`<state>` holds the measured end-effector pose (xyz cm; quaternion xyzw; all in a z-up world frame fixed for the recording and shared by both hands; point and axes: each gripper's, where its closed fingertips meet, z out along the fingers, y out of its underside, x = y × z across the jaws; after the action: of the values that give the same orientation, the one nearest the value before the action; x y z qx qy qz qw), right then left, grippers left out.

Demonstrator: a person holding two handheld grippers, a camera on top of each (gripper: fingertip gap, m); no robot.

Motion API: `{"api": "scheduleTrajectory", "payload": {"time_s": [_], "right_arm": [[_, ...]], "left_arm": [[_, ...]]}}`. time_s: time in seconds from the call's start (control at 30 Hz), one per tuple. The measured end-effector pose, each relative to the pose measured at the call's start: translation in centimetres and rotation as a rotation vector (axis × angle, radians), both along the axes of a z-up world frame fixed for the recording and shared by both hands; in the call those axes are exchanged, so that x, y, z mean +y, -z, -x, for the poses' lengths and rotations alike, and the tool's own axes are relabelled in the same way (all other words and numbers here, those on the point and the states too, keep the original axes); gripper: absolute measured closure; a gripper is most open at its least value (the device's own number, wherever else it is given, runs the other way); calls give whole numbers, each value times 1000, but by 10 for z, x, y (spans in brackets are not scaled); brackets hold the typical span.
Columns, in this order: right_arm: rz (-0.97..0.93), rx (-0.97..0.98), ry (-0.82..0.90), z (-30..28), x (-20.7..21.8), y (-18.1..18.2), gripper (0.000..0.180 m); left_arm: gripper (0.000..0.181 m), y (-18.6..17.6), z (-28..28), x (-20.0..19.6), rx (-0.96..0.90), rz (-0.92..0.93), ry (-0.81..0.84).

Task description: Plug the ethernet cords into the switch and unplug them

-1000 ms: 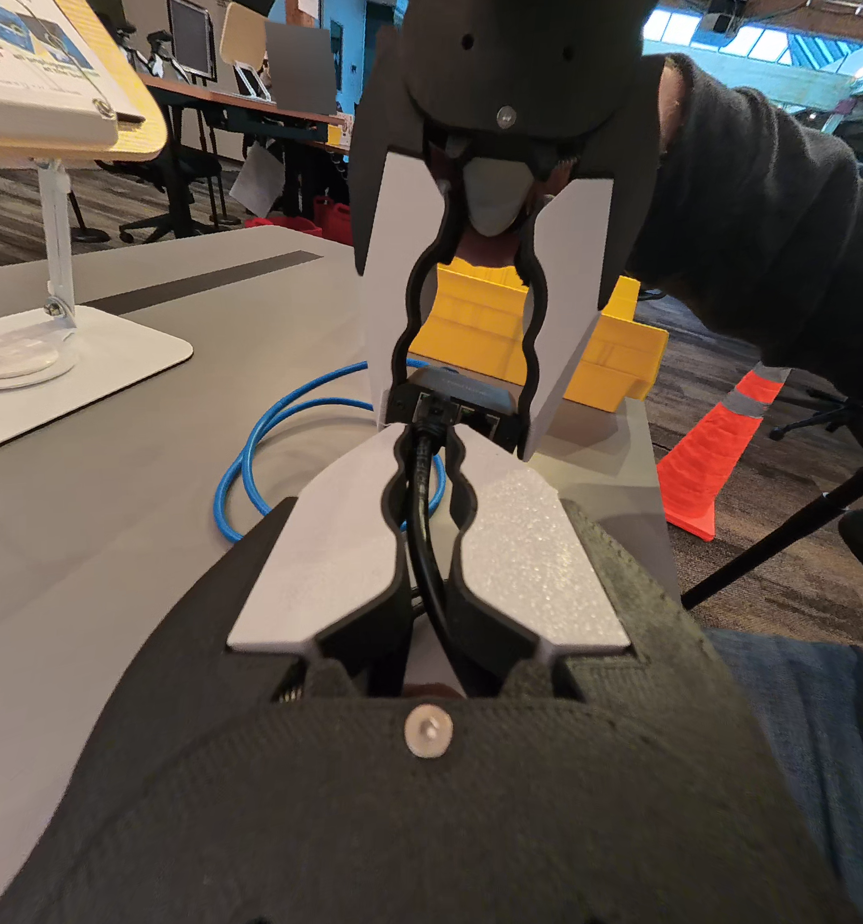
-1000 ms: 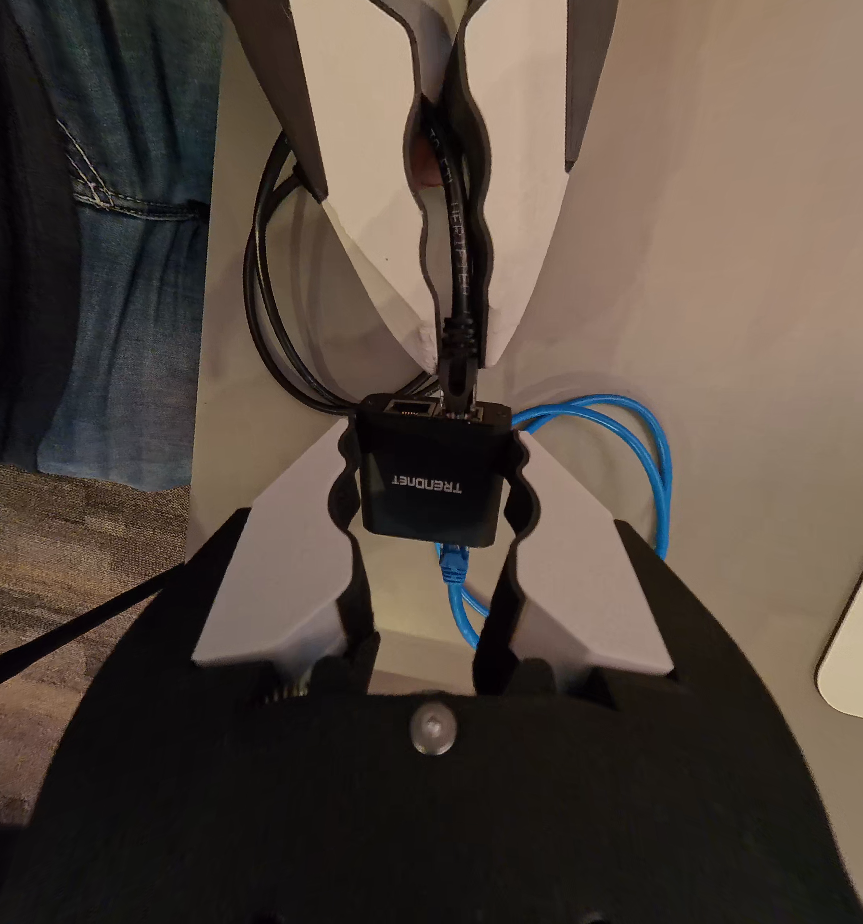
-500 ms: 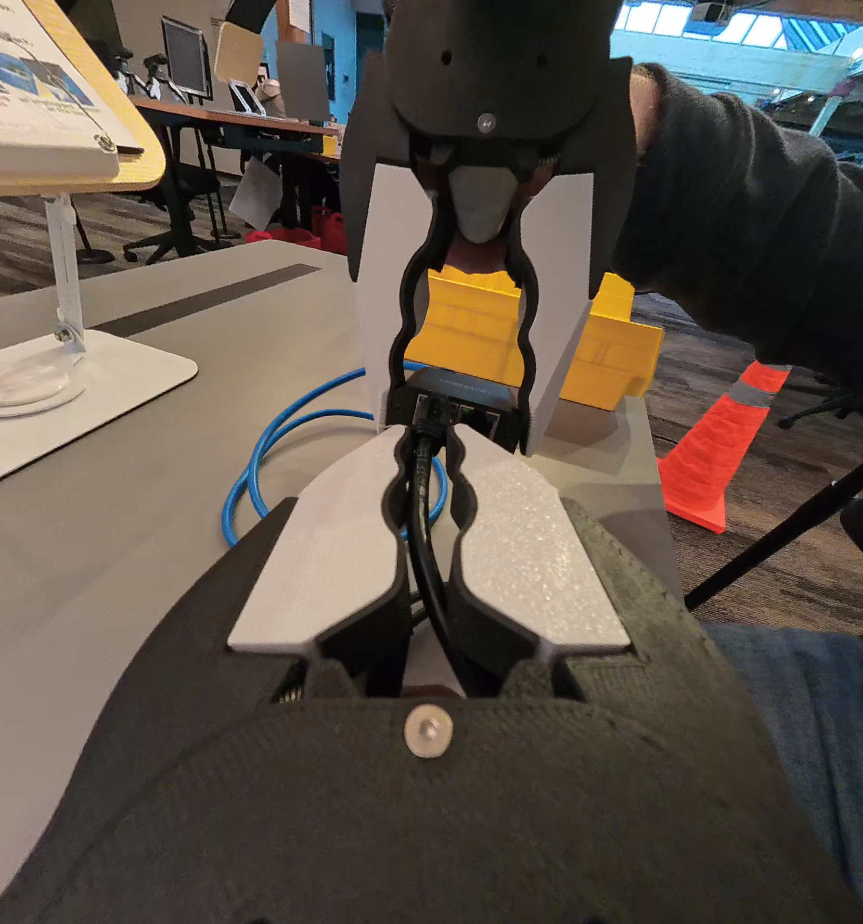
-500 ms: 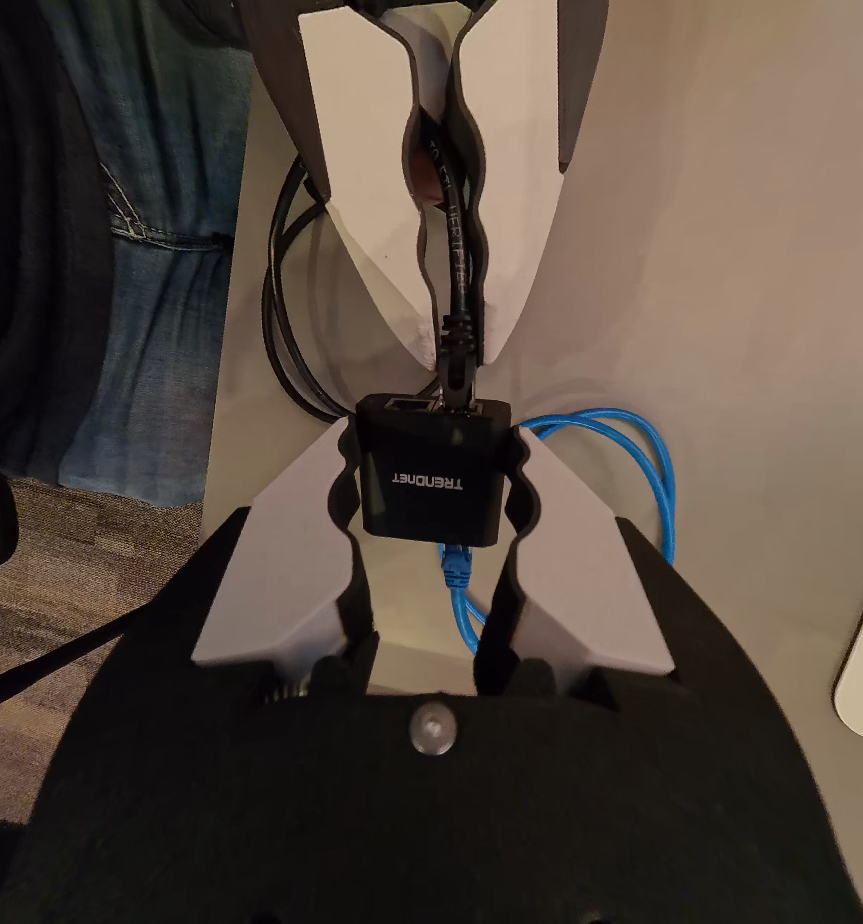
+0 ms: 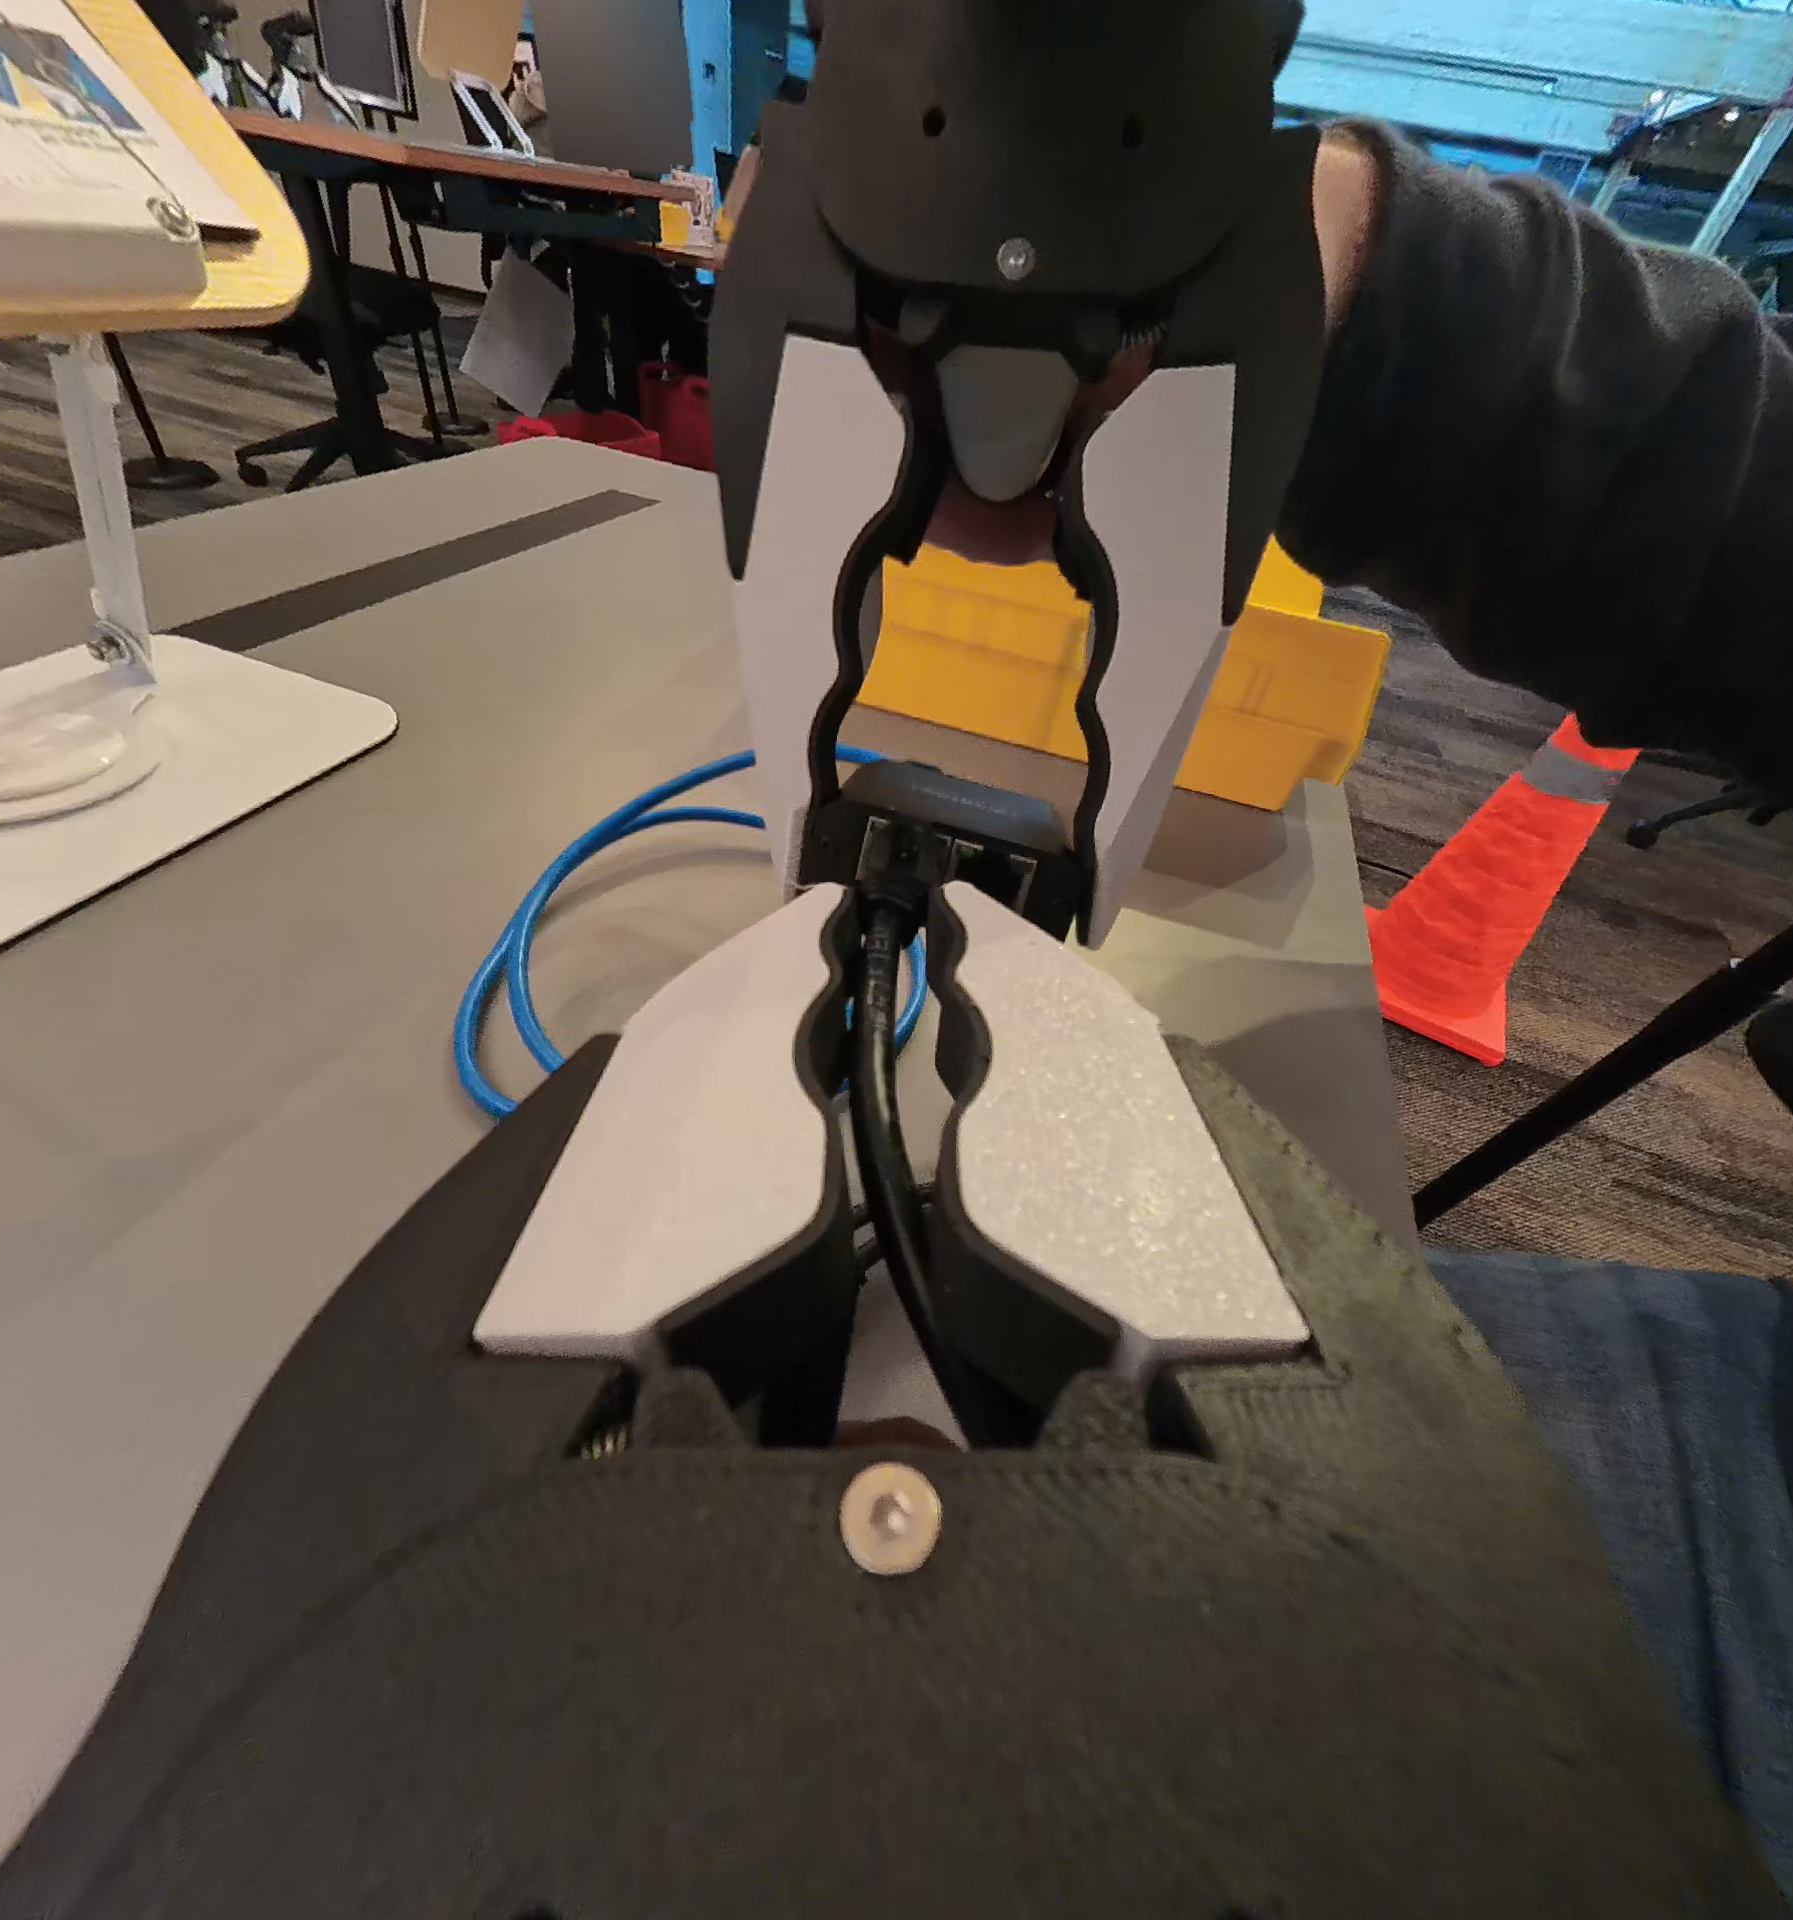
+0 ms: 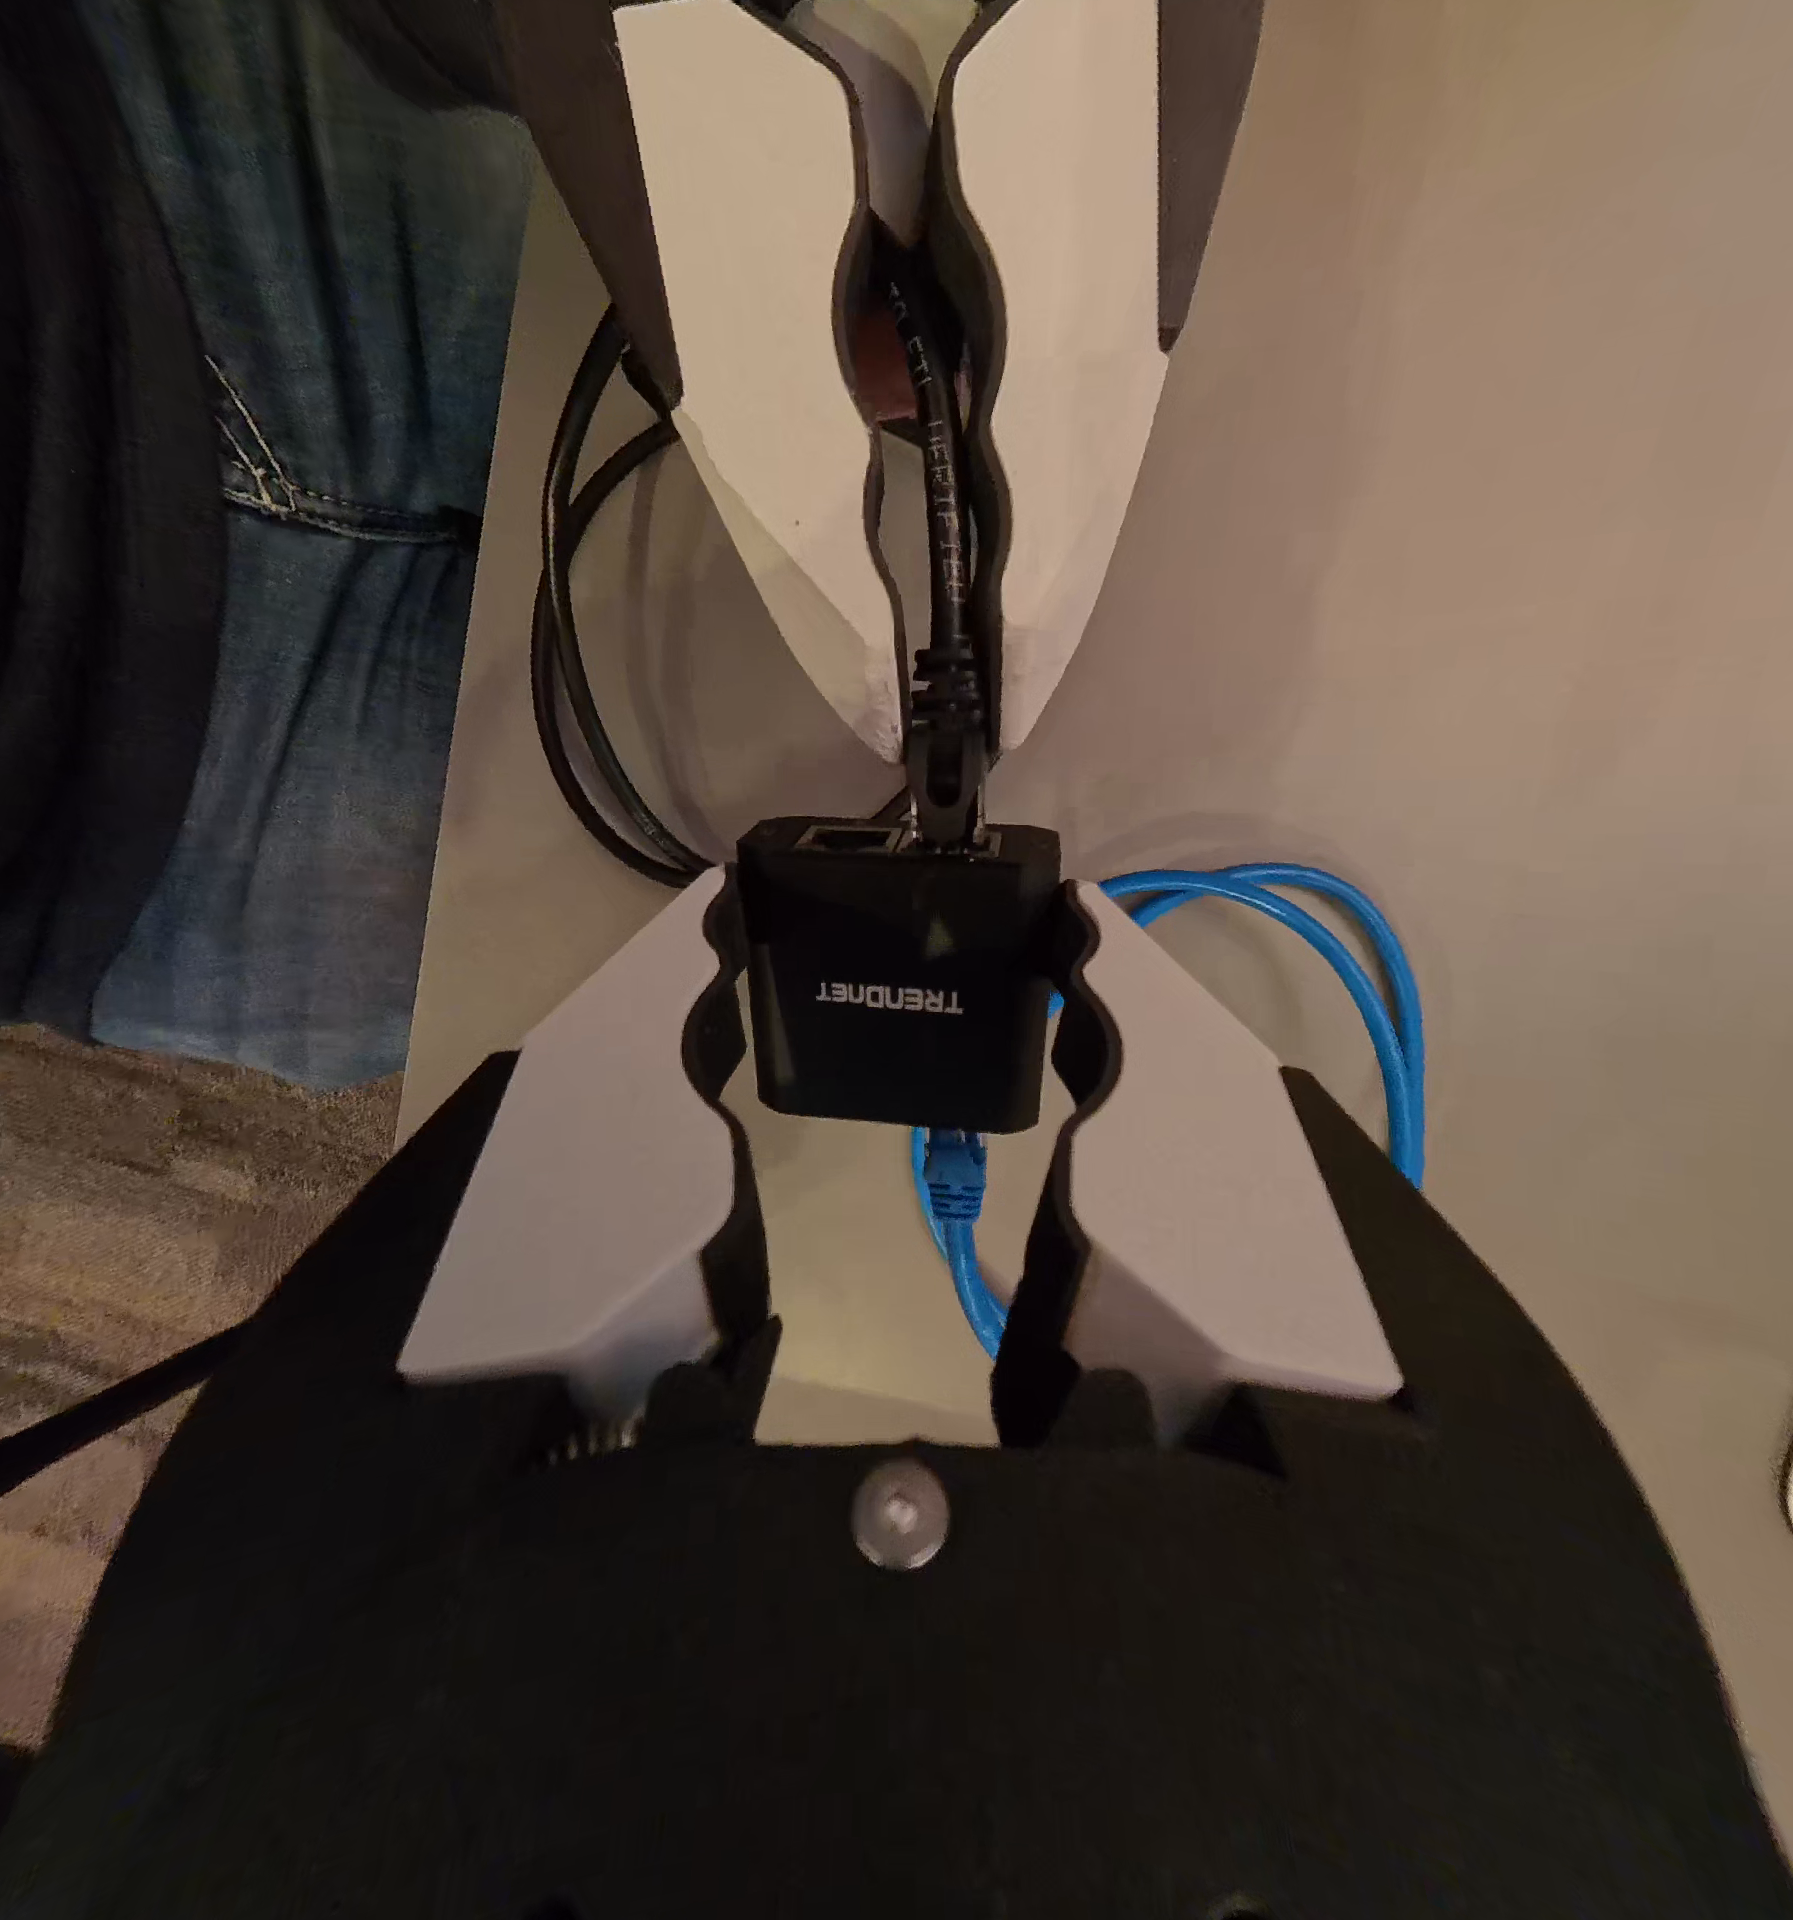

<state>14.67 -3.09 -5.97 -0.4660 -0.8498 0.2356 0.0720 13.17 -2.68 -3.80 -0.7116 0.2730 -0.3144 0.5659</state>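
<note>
A small black switch [image 5: 959,805] [image 6: 897,997] is held just above the grey table [image 5: 248,1039] by my right gripper [image 6: 897,894], which is shut on its sides. In the left wrist view the right gripper [image 5: 944,883] faces mine from above. My left gripper [image 5: 887,904] [image 6: 949,727] is shut on a black ethernet cord [image 5: 876,1039] [image 6: 944,540] just behind its plug. The plug sits in a port on the switch's front. A blue ethernet cord [image 5: 518,935] [image 6: 1380,966] lies coiled on the table, with its plug [image 6: 952,1179] loose beneath the switch.
A yellow bin [image 5: 1276,686] stands behind the switch near the table's right edge. A white stand base [image 5: 196,748] is on the left. An orange cone [image 5: 1484,904] and a black tripod leg [image 5: 1650,1039] are on the floor. The black cord's slack [image 6: 559,675] loops by the table edge. Only a small space, under 4 cm, lies between the two pairs of fingers.
Almost nothing has changed. Both grippers keep their hold and the views have only wobbled slightly; the black plug stays at the switch's port.
</note>
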Motion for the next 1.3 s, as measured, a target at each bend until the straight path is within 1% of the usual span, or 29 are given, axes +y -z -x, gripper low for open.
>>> {"api": "scheduleTrajectory", "payload": {"time_s": [0.1,0.23,0.3,0.37,0.57,0.7,0.93,1.1,1.2,1.3], "right_arm": [[-13,44,13,2,2,2,121],[-53,44,36,-9,9,21,102],[-46,114,50,-4,7,21,104],[-37,161,76,-1,8,19,111],[-17,157,108,-7,8,23,113],[-20,143,122,-12,11,25,113],[0,155,152,-19,15,27,114],[5,161,168,-22,18,27,114],[15,167,180,-23,20,26,114],[18,168,190,-26,21,28,114]], "left_arm": [[169,1,0,1,-26,23,-10],[169,-8,4,2,-61,23,-23],[169,-9,2,1,-60,27,-21],[169,-9,1,1,-82,39,-18],[169,-3,-3,2,-89,67,2],[164,-11,0,3,-81,32,2],[154,-10,10,5,45,21,-59],[149,-22,20,2,104,-3,-98],[149,-38,30,-2,135,-28,-123],[148,-60,54,-10,189,-39,-178]]}}
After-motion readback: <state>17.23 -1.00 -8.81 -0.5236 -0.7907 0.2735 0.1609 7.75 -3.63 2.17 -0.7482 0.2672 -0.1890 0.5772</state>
